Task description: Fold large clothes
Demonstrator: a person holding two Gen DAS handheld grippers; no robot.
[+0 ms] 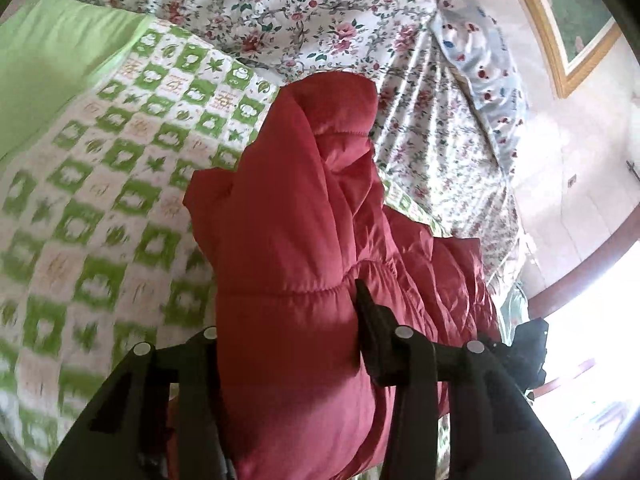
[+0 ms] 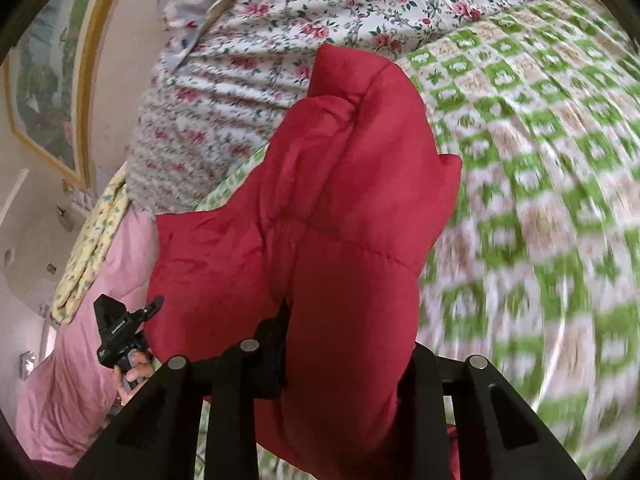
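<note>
Where the two wrist views overlap, a bed (image 1: pixel 100 200) fills most of the scene, spread with a green-and-white checked quilt (image 2: pixel 540 168) whose squares carry leaf and flower shapes. Beyond the quilt lies a rose-print sheet (image 1: pixel 288 12), gathered into folds toward one side, and a pale blue pillow (image 1: pixel 480 60) with red spots leans at the bed's far corner. A plain green cloth (image 1: pixel 52 64) covers the bed's other far corner in the left view. On the wall behind hangs a gold-framed picture (image 2: pixel 48 80). At the bed's edge in the right view, a pink blanket (image 2: pixel 80 360) hangs down with a yellow flowered cloth (image 2: pixel 92 248) draped over it.

Over the quilt, a red padded jacket (image 1: pixel 288 220) is bunched and lifted, its stitched quilting lines showing; its far end droops toward the border between quilt and sheet. The left claw (image 1: pixel 288 344) is closed on a thick fold of the jacket, with puffy fabric bulging out between the two black fingers (image 1: pixel 368 320). The right claw (image 2: pixel 348 352) likewise clamps a fold of the same jacket, red fabric pressed between its fingers (image 2: pixel 276 344). In the right view the left claw also shows from the side, just beside the jacket, with the person's hand (image 2: pixel 132 372) wrapped round its handle.
</note>
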